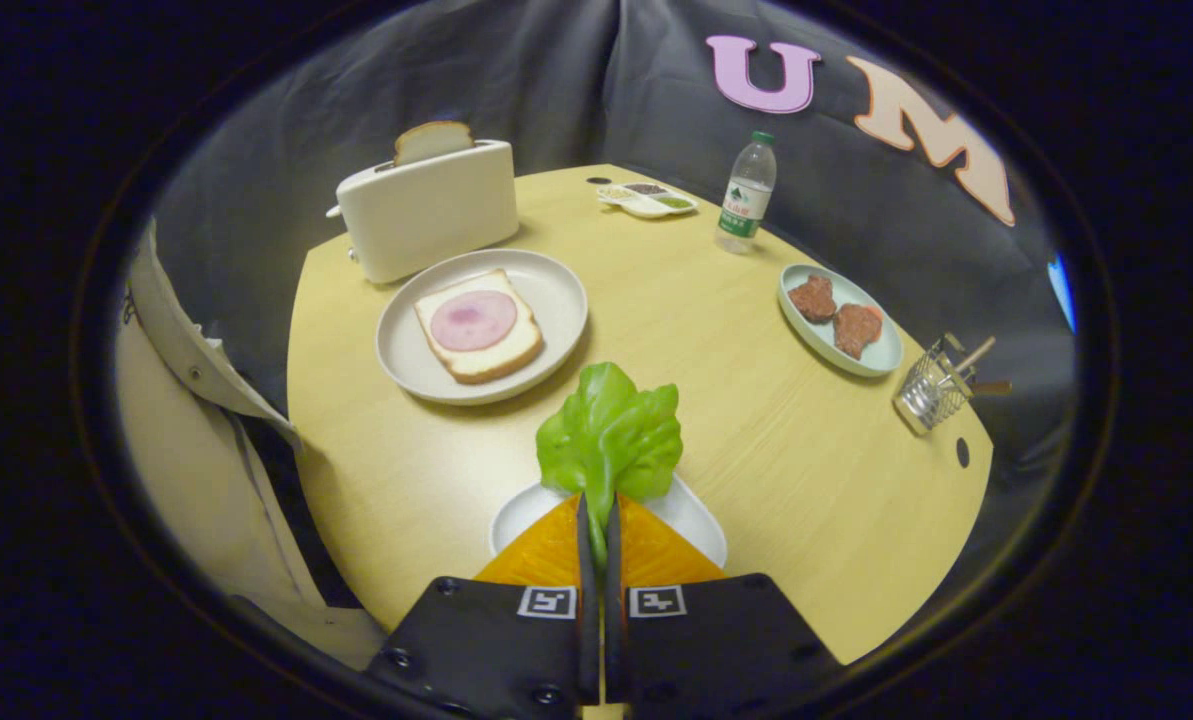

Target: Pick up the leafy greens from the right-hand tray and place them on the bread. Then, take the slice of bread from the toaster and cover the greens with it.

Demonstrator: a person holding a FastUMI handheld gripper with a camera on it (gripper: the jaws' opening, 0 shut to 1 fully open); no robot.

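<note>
My gripper (pixel 597 520) is shut on the stem of the leafy greens (pixel 611 435), which stand up from between the fingers above a small white tray (pixel 696 520). Beyond the greens and to the left, a round plate (pixel 556 290) carries a slice of bread (pixel 478 326) topped with a pink round of ham (pixel 473 320). Behind that plate stands a white toaster (pixel 426 208) with a second bread slice (pixel 433 140) sticking out of its slot.
A plate with two brown patties (pixel 836 315) lies to the right. A water bottle (pixel 748 195) and a small condiment dish (pixel 648 200) stand at the table's far edge. A wire basket with utensils (pixel 938 388) sits at the right edge. A person's beige sleeve (pixel 196 440) is at the left.
</note>
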